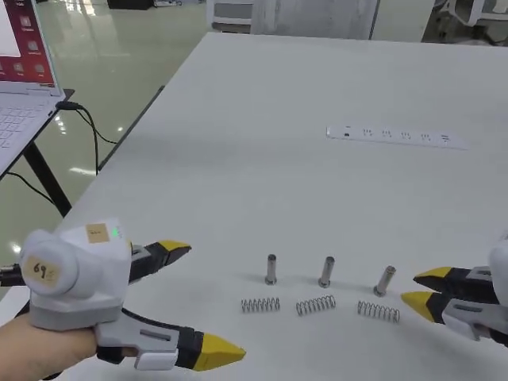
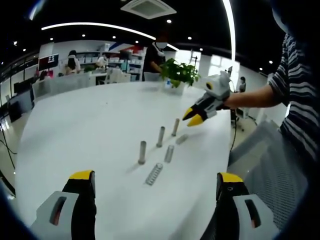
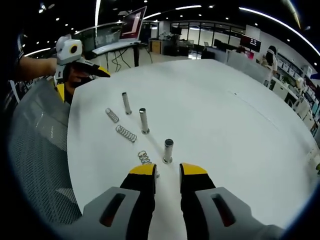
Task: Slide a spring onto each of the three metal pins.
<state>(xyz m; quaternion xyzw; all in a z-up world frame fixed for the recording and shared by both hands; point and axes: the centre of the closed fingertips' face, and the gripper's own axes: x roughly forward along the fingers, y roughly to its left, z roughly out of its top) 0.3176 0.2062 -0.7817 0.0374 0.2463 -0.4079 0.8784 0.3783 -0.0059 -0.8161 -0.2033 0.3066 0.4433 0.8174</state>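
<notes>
Head view looks down — both gripper views face inward, sharing pins [image 1: 326, 271].

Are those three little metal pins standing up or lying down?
Standing: all three pins stand on end on the table, each with a spring lying flat beside it.

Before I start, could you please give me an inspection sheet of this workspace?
Surface: white table.
Job's things: three pins upright in a row; three springs lying flat, one in front of each, none fitted.
Clutter: power strip farther back.
Grippers: left gripper wide open, right gripper narrowly open, both empty.
Cables: black cable from the laptop, off the table.
Surroundings: glossy floor, potted plant, people in the background.
</notes>
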